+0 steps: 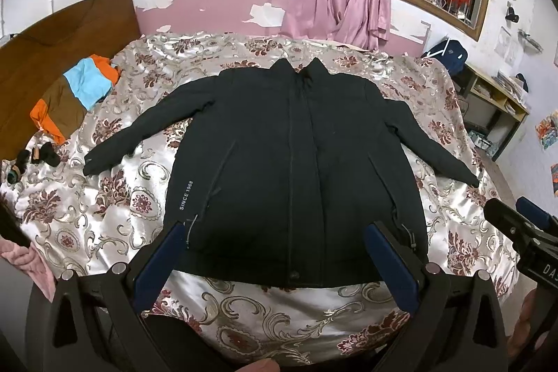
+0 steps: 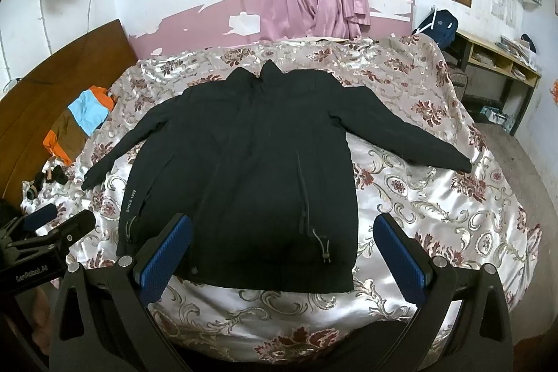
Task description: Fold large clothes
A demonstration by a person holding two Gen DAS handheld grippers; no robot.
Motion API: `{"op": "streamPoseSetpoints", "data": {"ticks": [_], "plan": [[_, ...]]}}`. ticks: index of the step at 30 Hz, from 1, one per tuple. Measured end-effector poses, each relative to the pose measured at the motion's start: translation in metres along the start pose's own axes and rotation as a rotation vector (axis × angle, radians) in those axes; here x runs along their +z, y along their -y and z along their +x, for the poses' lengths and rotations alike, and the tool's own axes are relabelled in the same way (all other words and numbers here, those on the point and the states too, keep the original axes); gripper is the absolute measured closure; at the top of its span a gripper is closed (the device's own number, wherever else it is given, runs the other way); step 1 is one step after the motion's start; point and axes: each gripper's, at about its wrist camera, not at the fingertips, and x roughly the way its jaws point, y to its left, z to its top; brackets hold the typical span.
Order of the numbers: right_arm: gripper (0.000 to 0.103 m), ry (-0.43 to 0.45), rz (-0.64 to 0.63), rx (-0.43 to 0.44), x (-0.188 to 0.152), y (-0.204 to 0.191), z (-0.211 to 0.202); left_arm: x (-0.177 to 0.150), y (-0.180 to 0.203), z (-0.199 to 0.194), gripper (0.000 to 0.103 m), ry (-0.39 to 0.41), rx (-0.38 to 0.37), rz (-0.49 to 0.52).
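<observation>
A black jacket (image 1: pixel 296 169) of matte, thick cloth lies flat and face up on the shiny floral bedspread (image 1: pixel 104 215), both sleeves spread out and the collar toward the window. The left gripper (image 1: pixel 275 253) and the right gripper (image 2: pixel 284 246) hang above its hem, blue ribbed pads wide apart, holding nothing.

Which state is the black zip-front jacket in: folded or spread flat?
Spread flat. The black zip-front jacket lies front-up on the floral satin bedspread, both sleeves stretched outward, no fold made yet.
</observation>
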Motion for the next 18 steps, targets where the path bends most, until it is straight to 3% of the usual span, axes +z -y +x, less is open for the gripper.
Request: {"op": "streamPoseSetpoints", "data": {"ticks": [12,18], "plan": [[0.001,0.023,0.018,-0.01,-0.006,0.002,-0.007,0.0,0.007,-0.009,0.0,0.016,-0.047,0.029],[0.001,0.035,0.039,-0.026,-0.007,0.023,0.001,0.008,0.03,0.018,0.0,-0.011,-0.076,0.093]]}}
